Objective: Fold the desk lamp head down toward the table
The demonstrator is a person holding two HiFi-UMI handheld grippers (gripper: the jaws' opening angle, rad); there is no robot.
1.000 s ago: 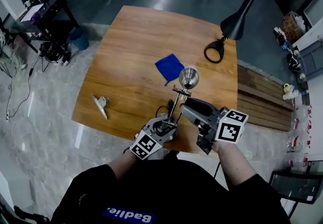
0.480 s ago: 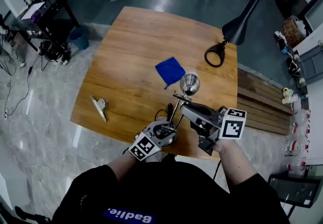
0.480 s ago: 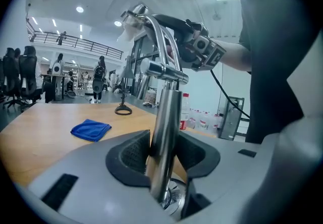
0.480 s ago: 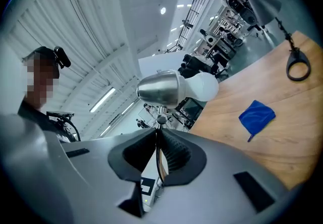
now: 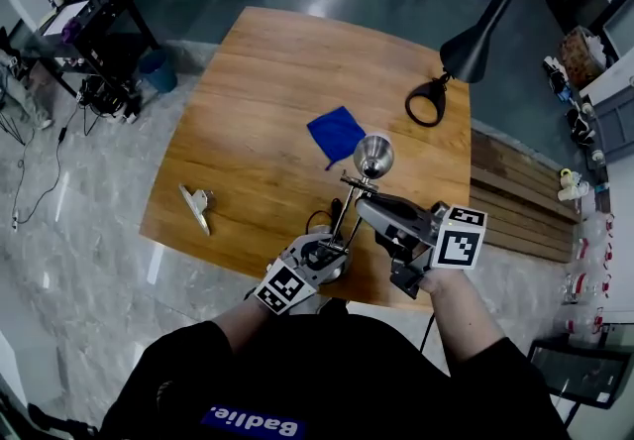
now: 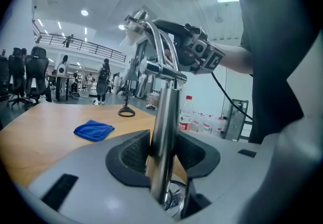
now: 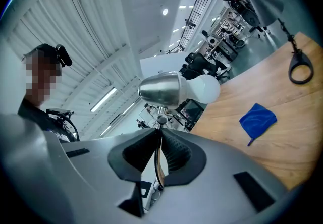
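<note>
A silver desk lamp stands near the table's front edge, its head [image 5: 372,155] up on a slanted post [image 5: 342,215]. My left gripper [image 5: 322,252] is shut on the lower post [image 6: 164,132], with a pad pressed against each side. My right gripper [image 5: 365,202] has just been closing. It is now shut on the thin upper arm [image 7: 158,157] right behind the lamp head [image 7: 161,91]. In the left gripper view, the right gripper [image 6: 194,49] shows at the top of the post.
A blue cloth [image 5: 335,134] lies mid-table just beyond the lamp. A black lamp [image 5: 474,47] with a ring base [image 5: 424,103] stands at the far right corner. A metal clip [image 5: 198,204] lies front left on the wooden table [image 5: 258,81]. Water bottles [image 6: 186,114] stand off to the right.
The right gripper has settled in against the lamp's upper arm below the head. The lamp, the left gripper and the things on the table have kept their places.
</note>
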